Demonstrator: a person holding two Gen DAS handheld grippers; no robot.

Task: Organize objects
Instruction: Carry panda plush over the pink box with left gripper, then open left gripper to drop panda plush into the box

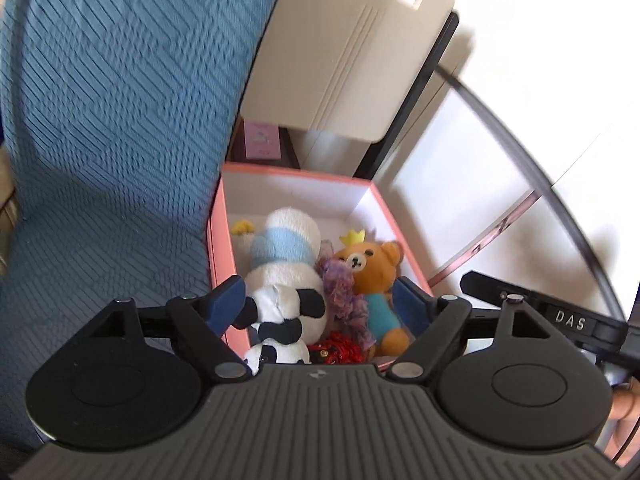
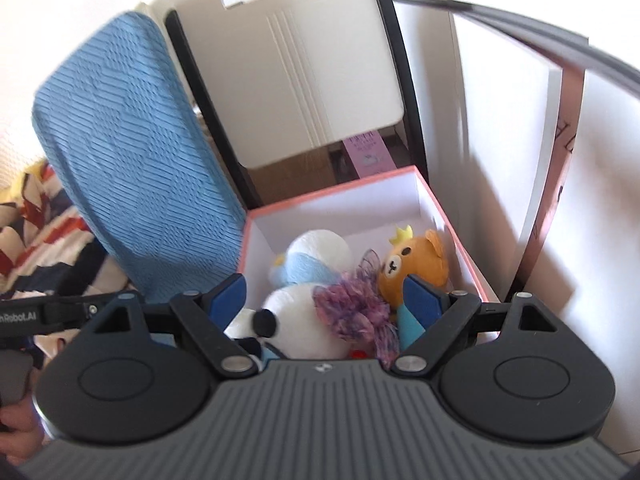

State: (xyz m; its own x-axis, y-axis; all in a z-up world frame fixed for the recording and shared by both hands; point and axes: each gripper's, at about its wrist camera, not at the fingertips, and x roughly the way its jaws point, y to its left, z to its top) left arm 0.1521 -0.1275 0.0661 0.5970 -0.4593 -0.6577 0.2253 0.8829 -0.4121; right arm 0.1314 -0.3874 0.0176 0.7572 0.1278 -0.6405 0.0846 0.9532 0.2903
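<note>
A pink box [image 1: 296, 171] with a white inside holds several plush toys. Among them are a white-and-blue plush [image 1: 284, 240], a black-and-white panda [image 1: 288, 308], a purple fuzzy toy [image 1: 344, 292], a brown bear with a yellow crown [image 1: 372, 264] and a small red thing [image 1: 336, 350]. My left gripper [image 1: 318, 298] hovers open over the box's near side, its blue pads touching nothing. My right gripper [image 2: 325, 293] hovers open over the same box [image 2: 332, 196], above the panda [image 2: 296, 320], the purple toy [image 2: 356, 308] and the bear [image 2: 416, 268].
A blue textured cover [image 1: 120, 120] rises left of the box, and a beige panel [image 1: 344, 60] stands behind it. White furniture [image 1: 460, 184] flanks the right side. A small pink card [image 1: 262, 140] sits behind the box. A patterned blanket [image 2: 36, 216] lies far left.
</note>
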